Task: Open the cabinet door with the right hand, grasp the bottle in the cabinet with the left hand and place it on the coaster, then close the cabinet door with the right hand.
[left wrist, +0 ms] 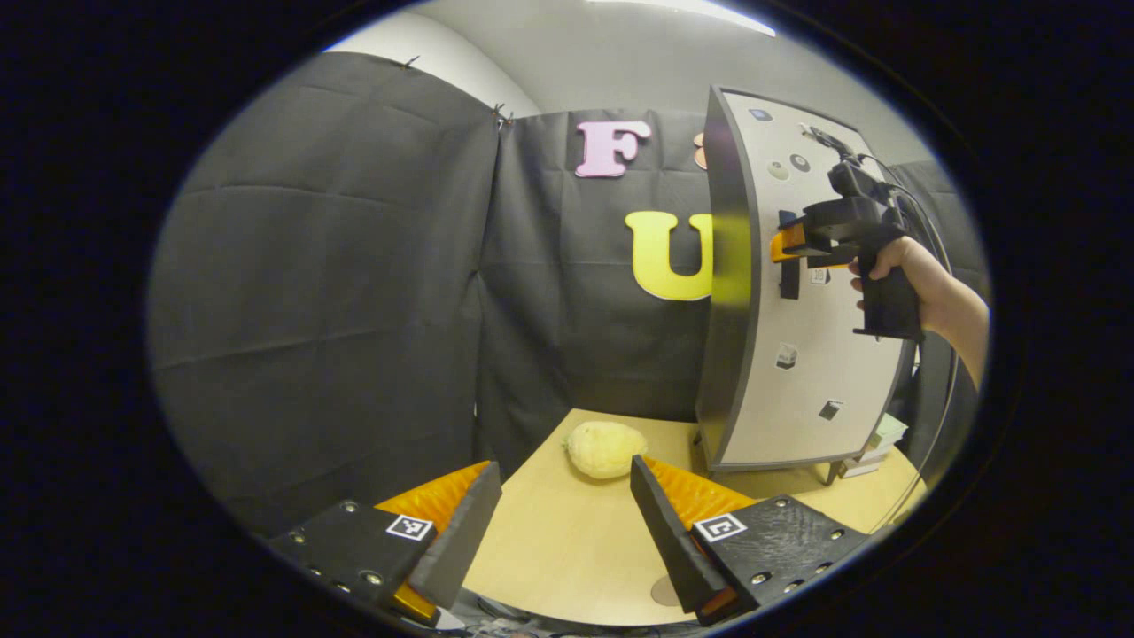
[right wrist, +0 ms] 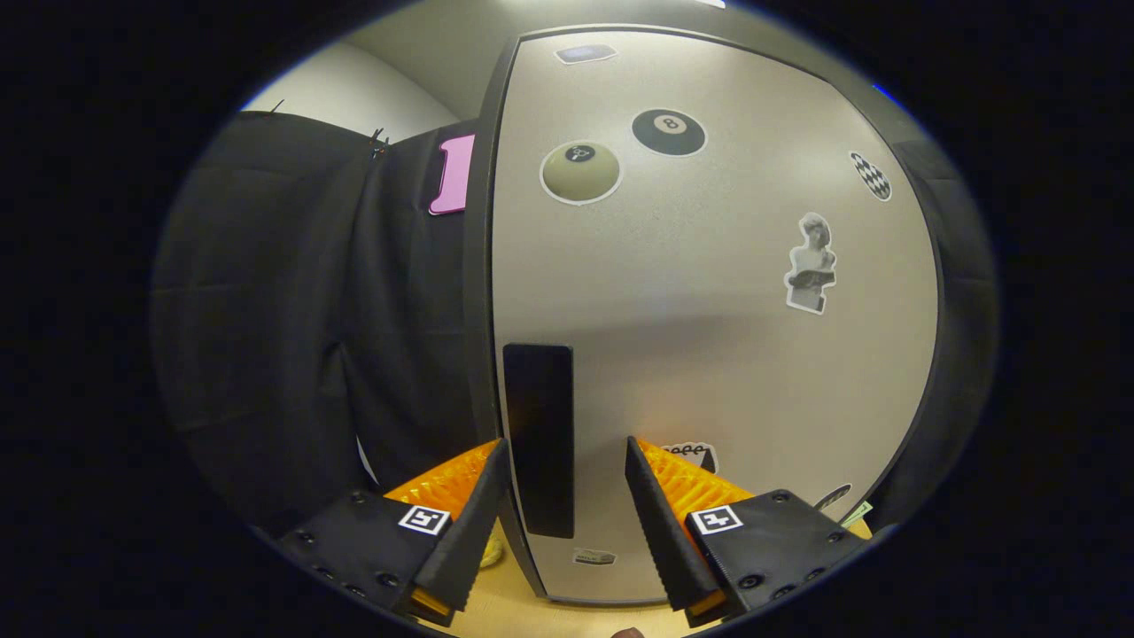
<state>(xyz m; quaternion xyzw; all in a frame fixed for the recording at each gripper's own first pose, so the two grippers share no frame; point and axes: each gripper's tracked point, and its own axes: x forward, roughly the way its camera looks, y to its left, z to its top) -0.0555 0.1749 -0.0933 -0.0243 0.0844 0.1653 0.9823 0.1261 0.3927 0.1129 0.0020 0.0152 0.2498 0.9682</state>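
Right tongs [right wrist: 567, 470] astride cabinet door handle [right wrist: 538, 439]

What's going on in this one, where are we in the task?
Early on. A person's hand brings the right gripper up to the dark handle on the cabinet door; its fingers are open on either side of the handle, not yet clamped. The door looks shut. The left gripper waits open above the wooden table, facing a pale yellowish lump beside the cabinet.
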